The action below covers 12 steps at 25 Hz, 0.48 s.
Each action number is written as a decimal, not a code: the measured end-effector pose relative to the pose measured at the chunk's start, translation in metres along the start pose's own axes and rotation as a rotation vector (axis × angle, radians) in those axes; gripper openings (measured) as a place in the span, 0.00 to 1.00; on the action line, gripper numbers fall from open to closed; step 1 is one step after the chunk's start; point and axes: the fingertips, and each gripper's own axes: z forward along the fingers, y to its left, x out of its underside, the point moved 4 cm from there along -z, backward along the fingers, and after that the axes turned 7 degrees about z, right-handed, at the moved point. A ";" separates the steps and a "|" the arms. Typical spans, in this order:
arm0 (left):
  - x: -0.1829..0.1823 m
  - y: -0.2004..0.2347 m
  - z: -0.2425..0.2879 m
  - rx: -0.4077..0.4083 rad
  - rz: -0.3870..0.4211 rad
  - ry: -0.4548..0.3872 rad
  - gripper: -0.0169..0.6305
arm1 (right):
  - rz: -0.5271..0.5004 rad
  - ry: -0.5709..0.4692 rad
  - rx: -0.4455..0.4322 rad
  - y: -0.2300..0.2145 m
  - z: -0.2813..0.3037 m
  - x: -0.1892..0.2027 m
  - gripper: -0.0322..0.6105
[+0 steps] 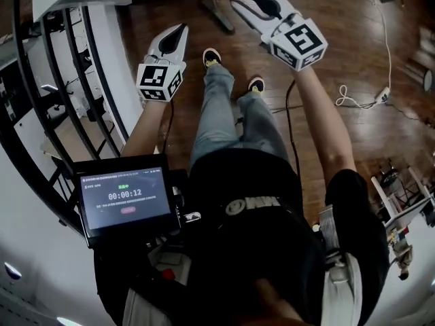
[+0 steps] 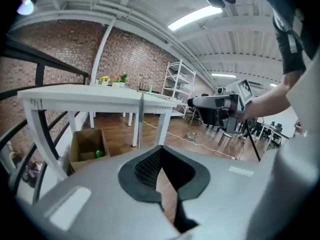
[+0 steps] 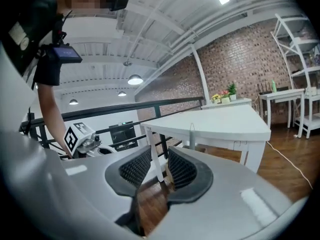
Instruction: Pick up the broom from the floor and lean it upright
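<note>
Chest-mounted screen (image 1: pixel 126 199), head view: a timer reading "00:00:12" is displayed in white digits at its centre. The smaller lines of text above and below the timer are too small to be read. A pale emblem (image 1: pixel 253 204) on the person's dark shirt cannot be deciphered.

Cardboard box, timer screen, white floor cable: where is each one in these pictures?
cardboard box (image 2: pixel 80 151): left gripper view, its brown wall.
timer screen (image 1: pixel 126 199): head view, middle of the lit display.
white floor cable (image 1: pixel 348 101): head view, its looped part.
</note>
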 end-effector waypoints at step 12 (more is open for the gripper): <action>-0.126 -0.207 -0.116 -0.093 0.040 -0.211 0.05 | -0.037 -0.184 -0.110 0.127 -0.204 -0.053 0.06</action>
